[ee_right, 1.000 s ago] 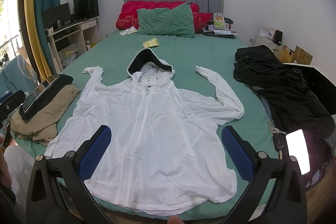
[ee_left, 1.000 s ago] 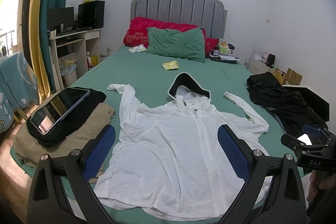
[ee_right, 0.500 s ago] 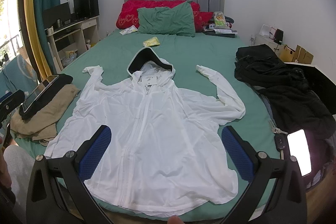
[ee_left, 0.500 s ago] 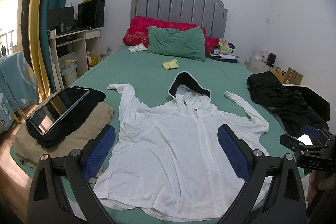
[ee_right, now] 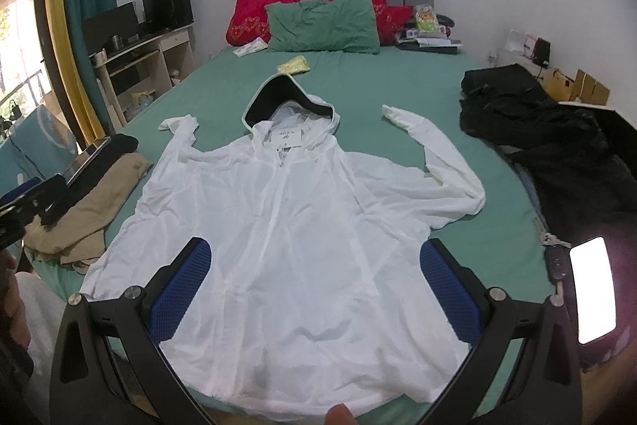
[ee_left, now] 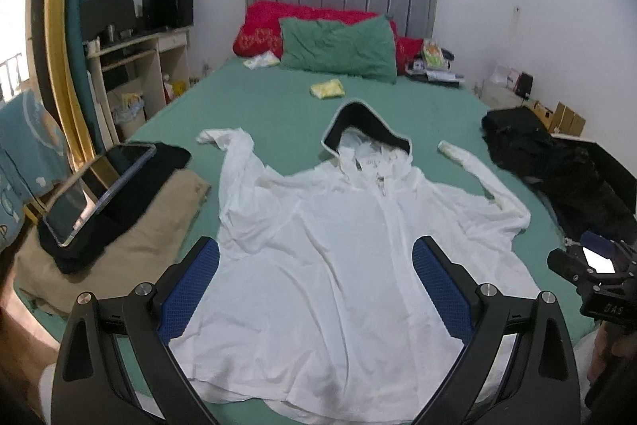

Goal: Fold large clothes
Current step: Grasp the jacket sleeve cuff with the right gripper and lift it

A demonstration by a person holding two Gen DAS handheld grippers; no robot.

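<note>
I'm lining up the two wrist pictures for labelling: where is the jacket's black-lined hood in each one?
Left wrist view: the hood sits just right of centre, upper middle, above the white jacket.
Right wrist view: the hood sits left of centre, upper middle, with a paper tag just below it.
Shared landmark: the green pillow against the headboard, straight beyond the hood.

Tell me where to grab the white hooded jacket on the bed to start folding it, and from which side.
Take the white jacket by its right sleeve's cuff, probably with the right gripper, coming down from above on the bed's right side. That sleeve lies flat and bent away from the body on bare green sheet, so its thin end is free to pinch and carry across the chest.
</note>
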